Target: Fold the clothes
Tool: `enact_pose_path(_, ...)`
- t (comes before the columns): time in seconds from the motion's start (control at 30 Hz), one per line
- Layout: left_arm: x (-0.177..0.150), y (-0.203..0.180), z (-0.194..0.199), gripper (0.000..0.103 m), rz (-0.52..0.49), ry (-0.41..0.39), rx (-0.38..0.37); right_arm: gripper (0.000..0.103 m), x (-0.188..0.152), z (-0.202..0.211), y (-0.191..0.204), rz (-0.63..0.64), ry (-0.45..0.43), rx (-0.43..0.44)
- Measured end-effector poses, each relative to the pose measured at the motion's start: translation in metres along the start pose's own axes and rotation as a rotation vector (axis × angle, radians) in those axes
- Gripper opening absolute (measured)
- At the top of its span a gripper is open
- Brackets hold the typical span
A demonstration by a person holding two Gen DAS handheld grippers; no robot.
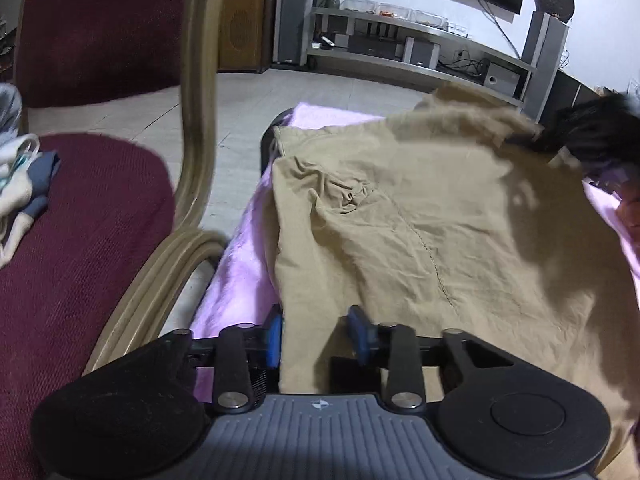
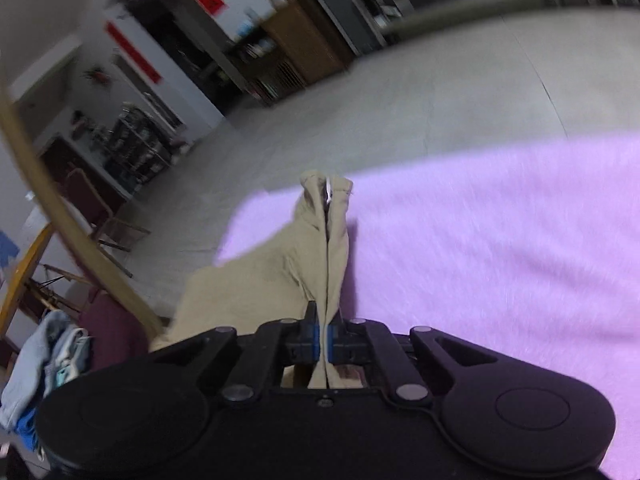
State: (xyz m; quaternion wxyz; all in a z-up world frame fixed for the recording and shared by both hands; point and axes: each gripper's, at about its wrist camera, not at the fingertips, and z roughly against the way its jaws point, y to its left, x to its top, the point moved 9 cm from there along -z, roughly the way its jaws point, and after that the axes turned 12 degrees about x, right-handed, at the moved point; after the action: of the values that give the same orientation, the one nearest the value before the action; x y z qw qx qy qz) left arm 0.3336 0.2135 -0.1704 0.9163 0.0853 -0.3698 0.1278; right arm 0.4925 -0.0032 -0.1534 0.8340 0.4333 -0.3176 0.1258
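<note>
A tan garment [image 1: 420, 216] lies spread over a pink cloth-covered surface [image 1: 240, 264]. My left gripper [image 1: 316, 332] has its blue pads apart, with the garment's near edge lying between them, not pinched. My right gripper [image 2: 323, 336] is shut on a bunched fold of the same tan garment [image 2: 320, 248], which stands up from the blue pads above the pink surface [image 2: 500, 240]. In the left wrist view the right gripper [image 1: 592, 140] shows as a dark blurred shape at the garment's far right corner, lifting it.
A dark red upholstered chair [image 1: 80, 240] with a curved wooden arm [image 1: 196, 120] stands left of the surface, with a pile of clothes [image 1: 20, 184] on its seat. More clothes [image 2: 44, 368] lie at the lower left of the right wrist view. Tiled floor [image 1: 248, 96] and a TV stand [image 1: 420, 44] lie beyond.
</note>
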Motion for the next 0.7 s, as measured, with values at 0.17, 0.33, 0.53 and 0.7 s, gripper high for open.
enact_pose_path(0.17, 0.022, -0.04, 0.005, 0.03, -0.007, -0.02, -0.058, 0.003, 0.031, 0.081, 0.025, 0.135, -0.111, -0.001)
enact_pose_path(0.33, 0.032, -0.073, -0.001, 0.05, -0.001, 0.009, -0.065, 0.011, 0.04, 0.123, -0.047, 0.058, -0.107, -0.209)
enact_pose_path(0.53, 0.02, -0.051, 0.029, 0.054, 0.031, 0.043, -0.077, 0.04, 0.008, 0.16, -0.117, -0.223, -0.021, -0.353)
enact_pose_path(0.7, -0.009, -0.029, 0.094, 0.06, 0.05, 0.063, -0.139, 0.048, -0.016, 0.207, -0.063, -0.224, 0.019, -0.284)
